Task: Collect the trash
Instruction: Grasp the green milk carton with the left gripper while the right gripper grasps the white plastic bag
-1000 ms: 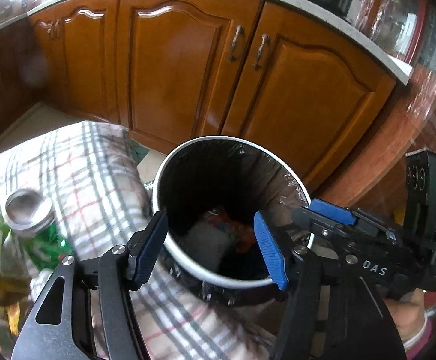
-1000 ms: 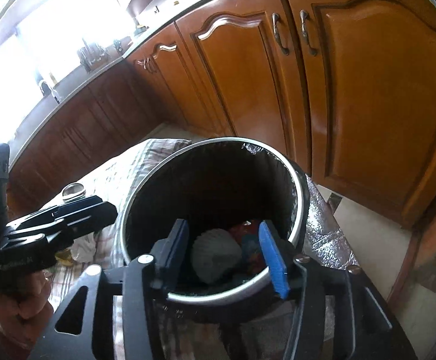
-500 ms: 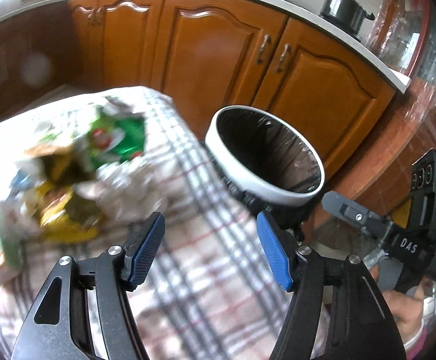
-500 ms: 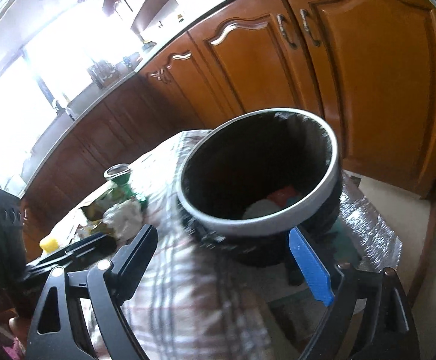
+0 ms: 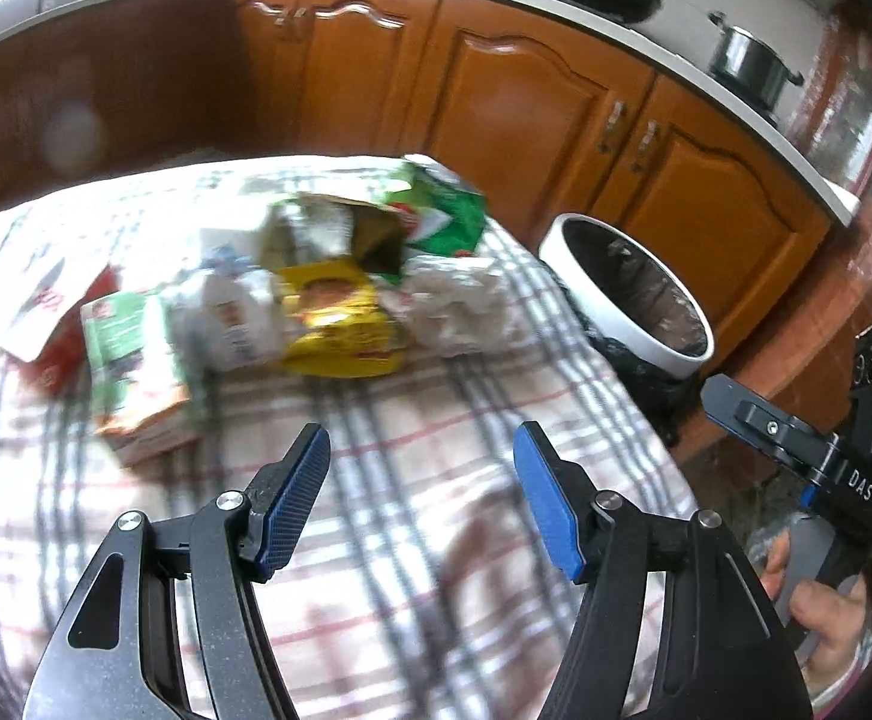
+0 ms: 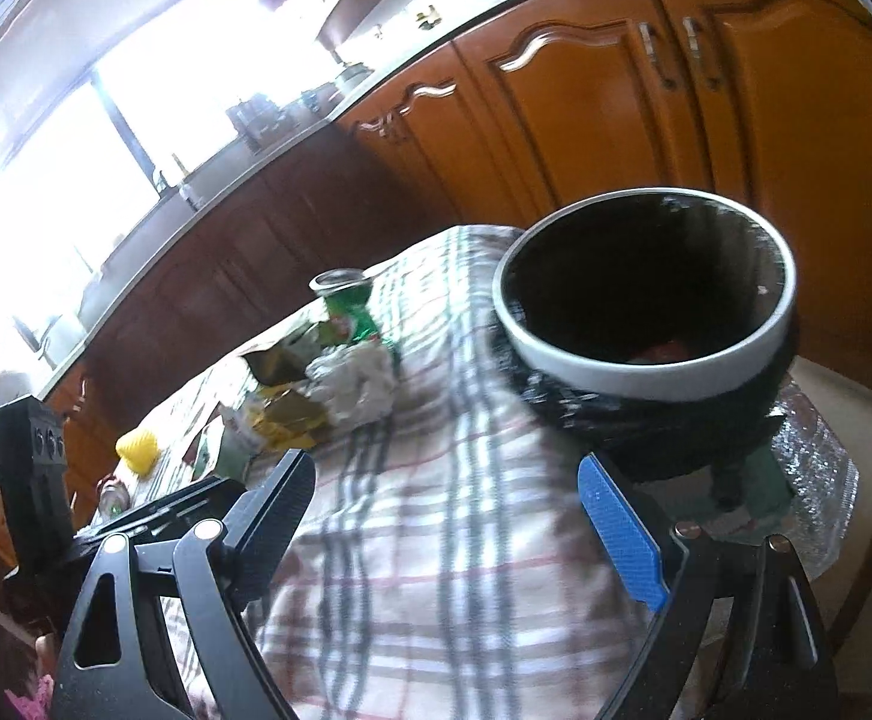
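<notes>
Several pieces of trash lie heaped on the plaid tablecloth [image 5: 412, 480], blurred in the left wrist view: a red-and-white wrapper [image 5: 46, 324] far left, then a green-and-orange carton [image 5: 130, 372], a crumpled clear plastic bag [image 5: 226, 318], a shiny yellow foil packet [image 5: 334, 324], a torn olive pouch [image 5: 340, 228], a green wrapper [image 5: 448, 216] and a wad of white paper [image 5: 460, 306]. My left gripper [image 5: 421, 495] hangs over bare cloth just short of the heap, its blue ribbed pads apart, nothing between them. Right of the table edge stands the round trash bin [image 5: 616, 324], white rim, black liner, crinkly. In the right wrist view a little red shows at the bottom of the bin, the rest too dark to tell. My right gripper [image 6: 460, 516] has just been opening; its jaws stand wide and empty over the cloth, bin just beyond. A green can [image 6: 346, 306] stands upright behind the pile.
</notes>
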Motion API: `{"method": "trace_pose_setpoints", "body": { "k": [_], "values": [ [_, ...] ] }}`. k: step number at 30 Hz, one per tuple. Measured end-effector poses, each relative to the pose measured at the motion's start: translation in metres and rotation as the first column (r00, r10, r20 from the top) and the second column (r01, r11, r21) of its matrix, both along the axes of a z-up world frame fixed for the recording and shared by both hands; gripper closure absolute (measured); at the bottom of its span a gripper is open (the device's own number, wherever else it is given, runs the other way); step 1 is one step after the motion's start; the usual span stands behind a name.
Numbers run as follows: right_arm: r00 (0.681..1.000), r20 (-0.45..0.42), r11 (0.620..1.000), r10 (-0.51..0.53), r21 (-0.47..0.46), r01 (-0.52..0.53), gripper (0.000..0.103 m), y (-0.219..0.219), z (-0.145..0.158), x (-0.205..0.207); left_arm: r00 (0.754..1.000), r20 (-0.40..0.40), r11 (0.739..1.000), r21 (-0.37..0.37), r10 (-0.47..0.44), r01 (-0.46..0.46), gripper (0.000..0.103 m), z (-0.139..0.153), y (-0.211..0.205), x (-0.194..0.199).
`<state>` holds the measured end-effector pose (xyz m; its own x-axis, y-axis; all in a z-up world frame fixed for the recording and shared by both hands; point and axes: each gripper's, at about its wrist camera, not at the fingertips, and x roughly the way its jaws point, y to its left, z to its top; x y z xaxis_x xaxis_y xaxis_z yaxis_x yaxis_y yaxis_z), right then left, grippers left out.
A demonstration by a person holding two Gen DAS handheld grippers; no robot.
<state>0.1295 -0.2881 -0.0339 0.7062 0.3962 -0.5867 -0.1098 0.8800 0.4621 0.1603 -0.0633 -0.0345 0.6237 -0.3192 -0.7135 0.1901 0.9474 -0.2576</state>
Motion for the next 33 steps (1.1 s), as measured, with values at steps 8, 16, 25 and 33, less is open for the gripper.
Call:
{"method": "trace_pose_setpoints", "body": {
  "k": [8,16,25,33],
  "values": [
    [0.998,0.013,0.997,0.063,-0.039,-0.062,0.012,0.035,0.004,0.01,0.993,0.008,0.993,-0.006,0.119,-0.119,0.038,0.0,0.05,-0.004],
    [0.994,0.008,0.991,0.113,-0.076,-0.112,0.013,0.062,0.004,0.033,0.973,0.014,0.973,0.02,0.229,-0.229,0.027,0.001,0.084,0.002],
    [0.99,-0.018,0.984,0.143,-0.102,-0.144,0.017,0.084,-0.006,0.078,0.964,-0.041,0.963,0.071,0.262,-0.259,0.024,-0.017,0.094,0.031],
    [0.981,-0.075,0.972,0.18,-0.14,-0.189,0.039,0.106,-0.023,0.11,0.958,-0.068,0.956,0.121,0.278,-0.269,0.025,-0.031,0.095,0.051]
  ]
}}
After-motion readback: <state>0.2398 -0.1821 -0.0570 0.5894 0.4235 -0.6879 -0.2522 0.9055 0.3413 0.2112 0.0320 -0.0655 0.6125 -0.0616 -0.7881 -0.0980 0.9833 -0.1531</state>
